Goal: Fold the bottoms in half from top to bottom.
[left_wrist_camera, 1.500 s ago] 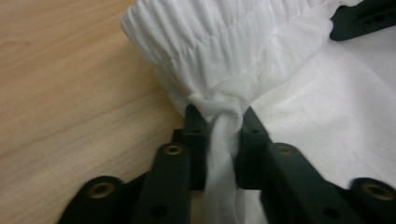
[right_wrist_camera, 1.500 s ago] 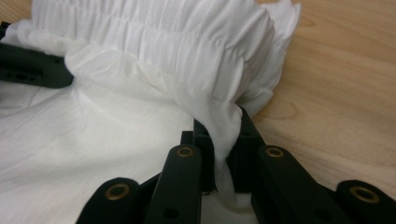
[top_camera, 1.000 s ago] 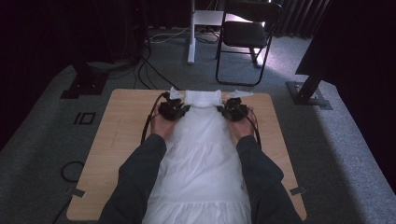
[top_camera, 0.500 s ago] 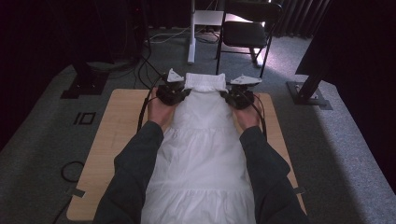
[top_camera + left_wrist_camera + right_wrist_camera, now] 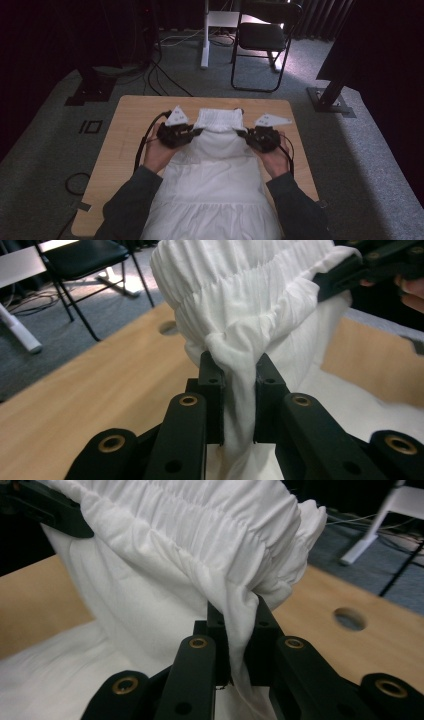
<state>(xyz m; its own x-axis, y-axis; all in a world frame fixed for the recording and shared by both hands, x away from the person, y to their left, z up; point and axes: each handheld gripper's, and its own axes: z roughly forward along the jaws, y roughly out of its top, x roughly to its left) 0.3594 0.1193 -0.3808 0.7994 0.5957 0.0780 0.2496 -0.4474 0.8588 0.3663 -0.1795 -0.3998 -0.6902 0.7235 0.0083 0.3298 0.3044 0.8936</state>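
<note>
The white garment [image 5: 215, 175] lies lengthwise down the middle of the table [image 5: 125, 145], its gathered elastic end [image 5: 219, 120] raised off the wood at the far side. I have that end pinched at both corners. The left hand-held gripper [image 5: 239, 390] has its jaws nearly closed on a bunched fold of cloth just below the gathers; the right hand-held gripper [image 5: 239, 630] clamps the opposite corner in the same way.

Step in hand, as I judge it: lifting the gathered end to fold or reposition the garment. The next move calls for both grips to travel together at equal height, keeping the band taut between them, so that neither corner slips out.

The high view shows the whole layout: both hands, the garment's lower part running off the near table edge, and a chair [image 5: 265, 40] on the floor beyond. The two gripper views add the cloth seated between the pads, and a round hole [image 5: 349, 618] in the tabletop.
</note>
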